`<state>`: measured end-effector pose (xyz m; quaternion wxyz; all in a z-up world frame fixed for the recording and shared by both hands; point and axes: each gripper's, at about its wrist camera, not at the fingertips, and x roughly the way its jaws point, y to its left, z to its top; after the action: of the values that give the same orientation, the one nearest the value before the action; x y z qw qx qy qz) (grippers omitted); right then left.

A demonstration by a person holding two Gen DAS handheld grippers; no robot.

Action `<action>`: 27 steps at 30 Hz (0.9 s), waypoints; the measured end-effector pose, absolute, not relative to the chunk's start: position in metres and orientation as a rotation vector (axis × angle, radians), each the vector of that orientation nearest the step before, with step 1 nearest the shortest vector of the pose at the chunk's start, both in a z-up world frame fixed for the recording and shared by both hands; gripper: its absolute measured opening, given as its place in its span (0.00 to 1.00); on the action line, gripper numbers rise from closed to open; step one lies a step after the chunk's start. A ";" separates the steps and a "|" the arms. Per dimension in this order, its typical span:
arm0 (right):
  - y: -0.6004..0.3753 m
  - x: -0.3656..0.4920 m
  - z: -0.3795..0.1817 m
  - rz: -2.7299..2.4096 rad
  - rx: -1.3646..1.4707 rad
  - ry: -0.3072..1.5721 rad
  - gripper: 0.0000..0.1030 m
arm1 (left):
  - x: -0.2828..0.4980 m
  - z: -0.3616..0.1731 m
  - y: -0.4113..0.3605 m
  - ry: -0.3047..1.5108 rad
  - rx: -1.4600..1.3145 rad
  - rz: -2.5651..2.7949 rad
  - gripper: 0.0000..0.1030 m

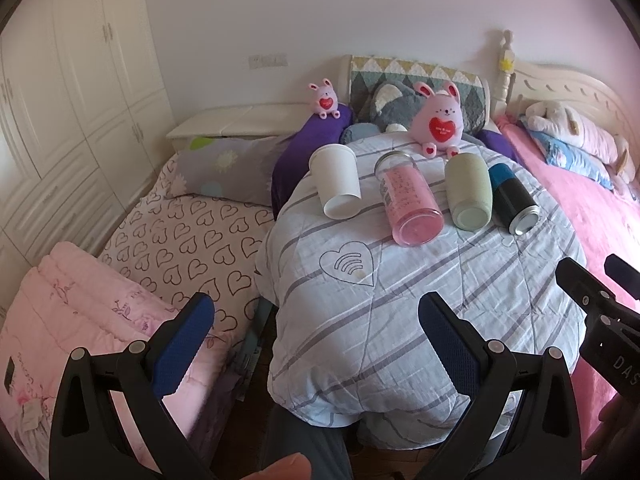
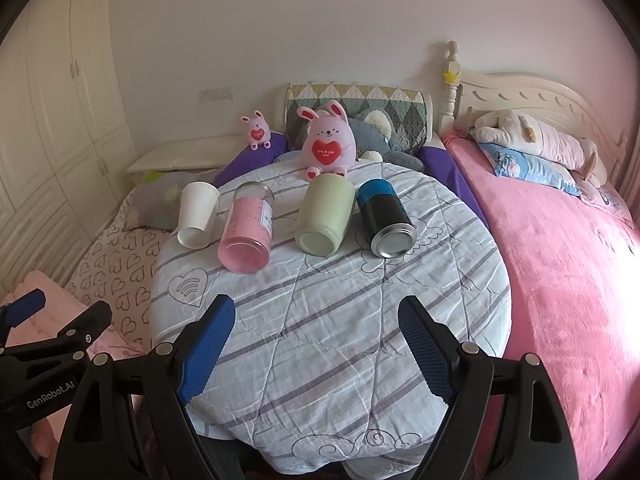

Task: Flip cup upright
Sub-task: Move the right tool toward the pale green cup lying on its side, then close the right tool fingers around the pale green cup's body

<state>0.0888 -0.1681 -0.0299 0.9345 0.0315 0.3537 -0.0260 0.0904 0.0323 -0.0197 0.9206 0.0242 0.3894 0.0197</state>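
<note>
White walls and cream panelled wardrobe doors (image 1: 80, 92) frame a bedroom where a round table (image 2: 332, 320), draped in a pale blue quilt with grey stripes, stands between a bed with a heart-print sheet (image 1: 188, 240) and a bed with a pink fleece blanket (image 2: 560, 280). Four containers lie on their sides in a row across the far half of the table, bases toward the cameras: a white paper cup (image 1: 338, 186) at the left, then a clear glass jar filled with pink (image 1: 408, 202), a pale green cup (image 1: 468, 192), and a black-and-blue metal tumbler (image 1: 512, 198) at the right. A large pink plush rabbit with a red heart (image 2: 328, 142) sits just behind them; a smaller one (image 2: 258, 128) perches on a purple cushion. The left hand-held gripper (image 1: 316, 312) hovers at the table's near edge, its blue-padded fingers spread wide and holding nothing. The right hand-held gripper (image 2: 316, 316) hangs likewise, wide apart and empty, well short of the cups.
</note>
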 end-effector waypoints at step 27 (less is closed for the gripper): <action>-0.177 0.271 -0.089 -0.113 0.123 0.864 0.82 | 0.227 -0.067 0.053 0.841 0.026 0.079 1.00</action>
<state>0.2707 -0.1774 -0.0894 0.9047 0.0597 0.4182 -0.0547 0.2267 0.0525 -0.0666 0.9120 0.0126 0.4081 0.0381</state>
